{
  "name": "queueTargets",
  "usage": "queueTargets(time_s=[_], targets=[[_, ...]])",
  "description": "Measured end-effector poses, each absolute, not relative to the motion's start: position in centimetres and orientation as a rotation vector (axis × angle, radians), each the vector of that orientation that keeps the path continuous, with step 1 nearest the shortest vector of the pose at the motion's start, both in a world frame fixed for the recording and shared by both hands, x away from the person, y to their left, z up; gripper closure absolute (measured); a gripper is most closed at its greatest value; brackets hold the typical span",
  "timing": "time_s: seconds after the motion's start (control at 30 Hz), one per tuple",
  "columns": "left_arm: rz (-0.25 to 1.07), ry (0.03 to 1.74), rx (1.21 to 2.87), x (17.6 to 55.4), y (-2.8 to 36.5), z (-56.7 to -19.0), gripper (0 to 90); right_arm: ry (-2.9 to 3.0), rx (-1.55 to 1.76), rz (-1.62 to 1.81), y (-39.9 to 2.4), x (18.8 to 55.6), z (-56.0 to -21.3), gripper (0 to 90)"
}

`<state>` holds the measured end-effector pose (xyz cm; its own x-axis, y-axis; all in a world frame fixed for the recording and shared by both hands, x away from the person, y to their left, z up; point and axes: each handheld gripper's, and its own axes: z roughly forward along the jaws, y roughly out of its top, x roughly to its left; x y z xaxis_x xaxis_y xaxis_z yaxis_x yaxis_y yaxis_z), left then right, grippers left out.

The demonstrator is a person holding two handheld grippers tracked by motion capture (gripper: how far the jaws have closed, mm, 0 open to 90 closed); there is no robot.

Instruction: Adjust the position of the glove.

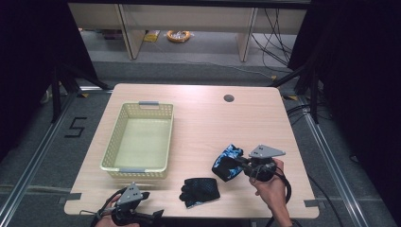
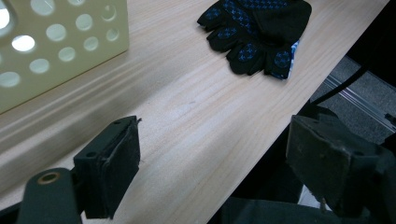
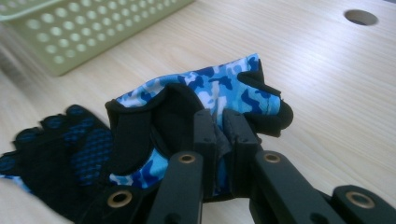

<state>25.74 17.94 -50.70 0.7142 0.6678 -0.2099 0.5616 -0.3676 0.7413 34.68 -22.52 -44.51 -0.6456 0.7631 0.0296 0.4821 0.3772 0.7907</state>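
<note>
Right now the right gripper [image 1: 238, 162] has its jaws clenched on a blue camo glove [image 3: 205, 100], pinching a fold of fabric, at the counter's [image 1: 203, 118] right-front area, w/ the glove's far end near the wood. Second glove, black w/ blue dots [image 1: 200, 191], lies flat just beside it, front-centre. Left gripper [image 2: 212, 154]: jaws released, nothing btwn them, at the front edge near the yellow-green basket [image 1: 138, 137].
</note>
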Motion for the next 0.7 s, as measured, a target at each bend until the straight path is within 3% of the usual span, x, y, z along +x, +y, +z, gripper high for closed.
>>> queueTargets(time_s=[0.43, 0.7], targets=[[0.176, 0.875, 2.002, 25.7, 16.7, -49.2, 17.2, 2.391, 0.940, 1.243, -19.4, 31.8, -44.0, 84.9], [0.100, 0.839, 1.950, 26.9, 14.5, -47.3, 21.7, 2.449, 0.844, 1.266, -17.5, 30.9, -44.4, 84.8]])
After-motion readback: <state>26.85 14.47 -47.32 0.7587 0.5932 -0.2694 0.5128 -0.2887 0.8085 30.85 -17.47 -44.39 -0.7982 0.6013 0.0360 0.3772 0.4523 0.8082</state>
